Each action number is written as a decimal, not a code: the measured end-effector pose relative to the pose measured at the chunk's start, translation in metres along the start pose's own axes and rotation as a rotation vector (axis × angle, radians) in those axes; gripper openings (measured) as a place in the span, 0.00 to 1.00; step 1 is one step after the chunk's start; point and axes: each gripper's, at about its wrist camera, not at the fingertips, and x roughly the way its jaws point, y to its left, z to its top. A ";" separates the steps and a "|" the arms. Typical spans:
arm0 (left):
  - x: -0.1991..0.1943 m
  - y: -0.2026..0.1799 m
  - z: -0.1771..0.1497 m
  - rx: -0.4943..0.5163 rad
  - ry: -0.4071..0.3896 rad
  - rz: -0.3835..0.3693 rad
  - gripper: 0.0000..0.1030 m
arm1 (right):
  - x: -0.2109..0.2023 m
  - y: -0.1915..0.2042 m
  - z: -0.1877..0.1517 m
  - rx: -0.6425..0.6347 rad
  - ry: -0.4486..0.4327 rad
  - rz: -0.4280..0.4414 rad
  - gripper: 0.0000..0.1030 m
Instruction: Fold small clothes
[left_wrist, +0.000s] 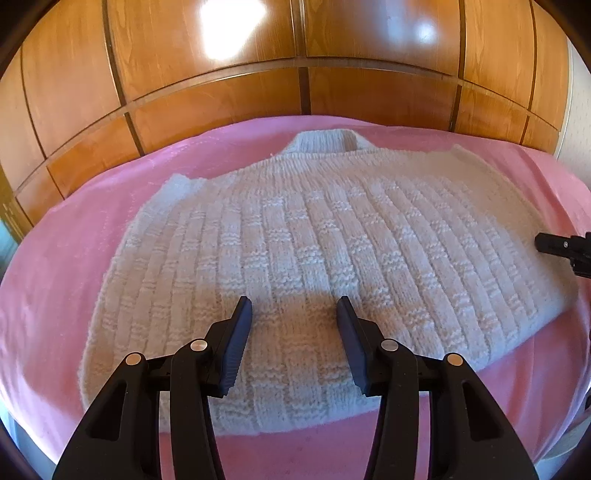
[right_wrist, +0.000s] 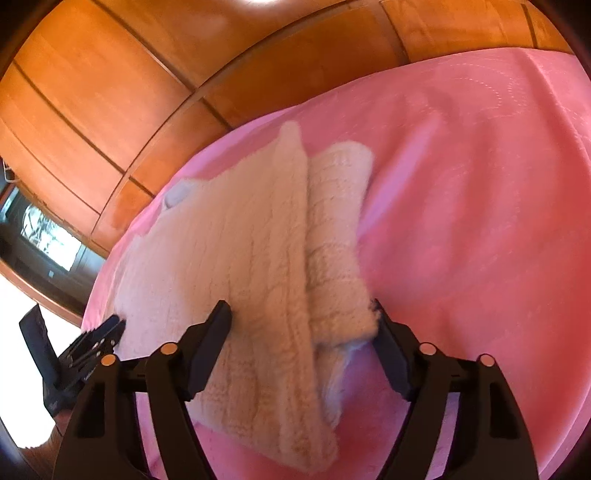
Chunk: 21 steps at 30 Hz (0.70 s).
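Note:
A cream knitted sweater (left_wrist: 314, 258) lies flat on a pink bedspread (left_wrist: 74, 236), its collar at the far side. My left gripper (left_wrist: 294, 308) is open and empty, just above the sweater's near hem. In the right wrist view the sweater (right_wrist: 240, 258) lies with a sleeve (right_wrist: 336, 229) folded along its right side. My right gripper (right_wrist: 301, 310) is open, its jaws straddling the sleeve's cuff and the sweater's edge, holding nothing. The right gripper's tip (left_wrist: 561, 247) shows at the right edge of the left wrist view; the left gripper (right_wrist: 107, 332) shows at the lower left of the right wrist view.
A wooden panelled wardrobe (left_wrist: 295, 74) stands right behind the bed. The pink bedspread (right_wrist: 480, 184) stretches wide to the right of the sweater. A dark framed opening (right_wrist: 40, 236) is at the left in the right wrist view.

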 end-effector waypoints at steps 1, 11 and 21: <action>0.001 -0.001 0.000 0.000 0.003 0.000 0.45 | 0.001 0.001 0.000 -0.003 0.008 0.001 0.63; 0.010 -0.001 -0.001 0.011 0.015 -0.004 0.48 | 0.001 0.026 0.003 -0.038 0.062 -0.019 0.24; -0.006 0.056 0.008 -0.208 0.007 -0.265 0.48 | -0.031 0.090 0.029 -0.042 0.002 0.099 0.21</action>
